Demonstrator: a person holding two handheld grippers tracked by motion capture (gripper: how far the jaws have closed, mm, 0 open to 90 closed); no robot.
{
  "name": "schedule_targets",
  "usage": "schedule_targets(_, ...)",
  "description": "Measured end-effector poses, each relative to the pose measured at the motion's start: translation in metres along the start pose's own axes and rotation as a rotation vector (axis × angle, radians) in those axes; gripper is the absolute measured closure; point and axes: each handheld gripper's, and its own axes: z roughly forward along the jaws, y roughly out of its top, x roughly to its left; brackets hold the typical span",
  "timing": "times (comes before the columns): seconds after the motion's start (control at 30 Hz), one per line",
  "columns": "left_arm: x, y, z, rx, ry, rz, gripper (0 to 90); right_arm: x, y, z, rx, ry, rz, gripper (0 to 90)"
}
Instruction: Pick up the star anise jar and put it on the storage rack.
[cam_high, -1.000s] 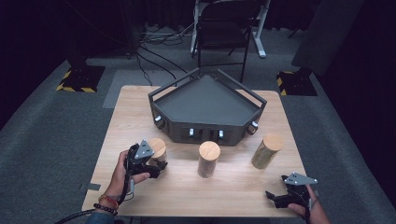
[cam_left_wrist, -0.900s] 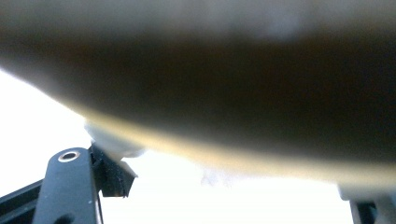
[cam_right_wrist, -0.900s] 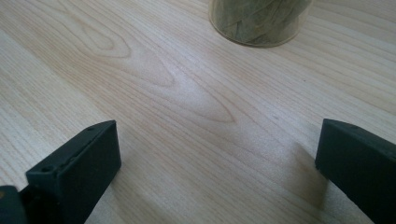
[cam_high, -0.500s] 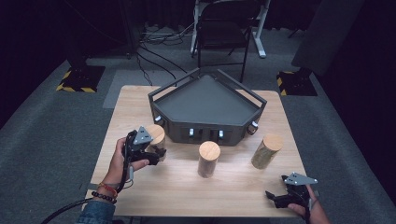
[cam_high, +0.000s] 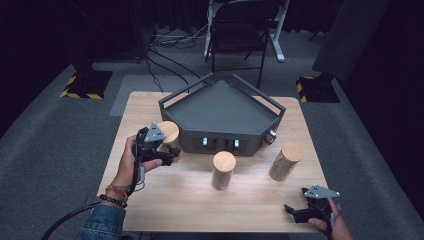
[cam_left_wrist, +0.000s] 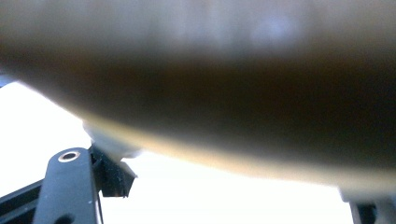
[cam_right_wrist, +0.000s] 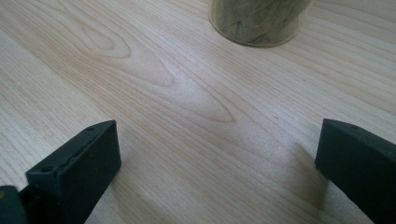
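Three glass jars with round wooden lids are on or above the light wooden table (cam_high: 165, 200). The left jar (cam_high: 170, 134) is raised off the table beside the tray's left corner, with my left gripper (cam_high: 167, 152) shut on its body. In the left gripper view that jar (cam_left_wrist: 210, 84) is a close dark blur across the jaws. The middle jar (cam_high: 223, 171) and the right jar (cam_high: 285, 161) stand upright in front of the tray. My right gripper (cam_high: 296, 212) rests open near the front right edge; in the right gripper view its gripper (cam_right_wrist: 217, 154) frames bare wood below a jar's base (cam_right_wrist: 257, 21).
A dark grey five-sided tray (cam_high: 220, 144) with raised rails sits at the back middle of the table. A black folding chair (cam_high: 237, 30) stands beyond the table. A cable (cam_high: 70, 217) trails from the left hand.
The left gripper has risen and moved away from the person with the left jar, bringing it up beside the tray's corner. The right gripper has stayed in place.
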Motion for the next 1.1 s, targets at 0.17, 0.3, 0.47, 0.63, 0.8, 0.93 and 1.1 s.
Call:
schedule_targets(0.17, 0.004, 0.014, -0.003, 0.000, 0.003, 0.001, 24.7, 0.000, 0.000, 0.000, 0.000, 0.000, 0.000, 0.0)
schedule_targets(0.3, 0.004, 0.025, -0.004, -0.007, 0.014, -0.008, 24.7, 0.000, 0.000, 0.000, 0.000, 0.000, 0.000, 0.0)
schedule_targets(0.47, 0.004, 0.034, -0.004, -0.013, 0.023, -0.014, 24.7, 0.000, 0.000, 0.000, 0.000, 0.000, -0.001, 0.0)
schedule_targets(0.63, 0.006, 0.045, -0.005, -0.031, 0.026, -0.020, 24.7, 0.000, 0.000, 0.000, 0.000, 0.000, 0.000, 0.0)
schedule_targets(0.8, 0.008, 0.053, -0.004, -0.030, 0.032, -0.020, 24.7, 0.000, 0.000, 0.000, 0.000, 0.000, 0.000, 0.0)
schedule_targets(0.93, 0.011, 0.063, -0.002, -0.035, 0.036, -0.025, 24.7, 0.000, 0.000, 0.000, 0.000, 0.000, 0.000, 0.0)
schedule_targets(1.1, 0.014, 0.071, 0.002, -0.036, 0.040, -0.028, 24.7, 0.000, 0.000, 0.000, 0.000, 0.000, 0.000, 0.0)
